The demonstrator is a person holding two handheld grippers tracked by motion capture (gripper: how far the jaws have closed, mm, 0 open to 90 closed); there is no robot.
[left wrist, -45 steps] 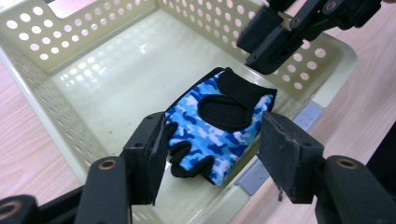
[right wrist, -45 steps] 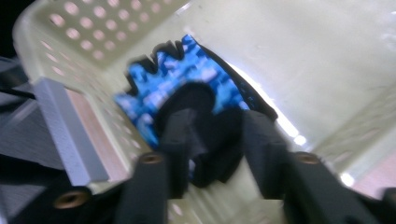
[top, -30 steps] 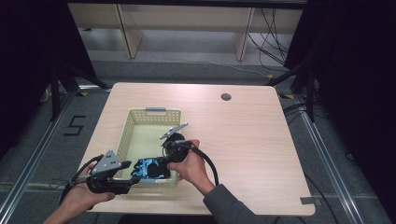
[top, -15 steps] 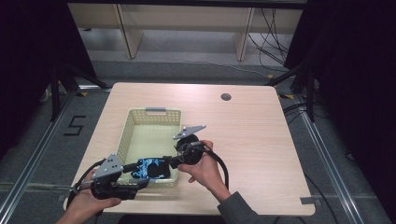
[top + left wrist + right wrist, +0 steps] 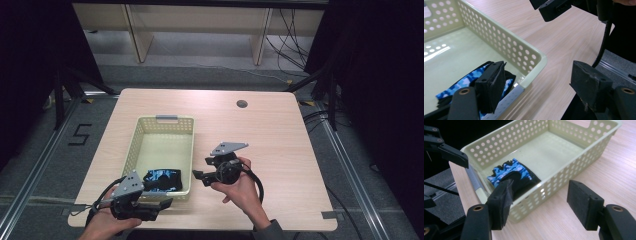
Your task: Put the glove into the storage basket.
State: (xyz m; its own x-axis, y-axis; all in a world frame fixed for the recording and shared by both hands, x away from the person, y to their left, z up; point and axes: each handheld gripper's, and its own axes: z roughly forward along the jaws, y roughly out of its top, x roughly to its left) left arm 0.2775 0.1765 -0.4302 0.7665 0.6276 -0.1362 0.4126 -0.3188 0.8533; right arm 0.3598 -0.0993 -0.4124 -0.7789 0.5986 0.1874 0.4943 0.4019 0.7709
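A pale yellow perforated basket [image 5: 161, 131] stands on the left half of the wooden table. A blue camouflage and black glove [image 5: 163, 180] lies flat inside it at the near end. My left gripper [image 5: 167, 203] is low at the table's front edge, just outside the basket's near wall. In the left gripper view the gripper [image 5: 540, 83] straddles the basket's near right corner [image 5: 534, 57], with the glove [image 5: 461, 82] behind one jaw. My right gripper [image 5: 196, 176] hovers beside the basket's right wall, pointing at it. Both grippers' jaws have just been opening and hold nothing.
In the right gripper view the gripper [image 5: 542, 203] faces the basket [image 5: 564, 162] and the glove [image 5: 511, 172], with the left gripper [image 5: 449, 150] at the upper left. A dark round grommet [image 5: 242, 104] sits at the table's far right. Bare wood lies right of the basket.
The right gripper has drawn away to the right, out of the basket. The left gripper has pulled back over the basket's near wall. The glove now lies free in the basket.
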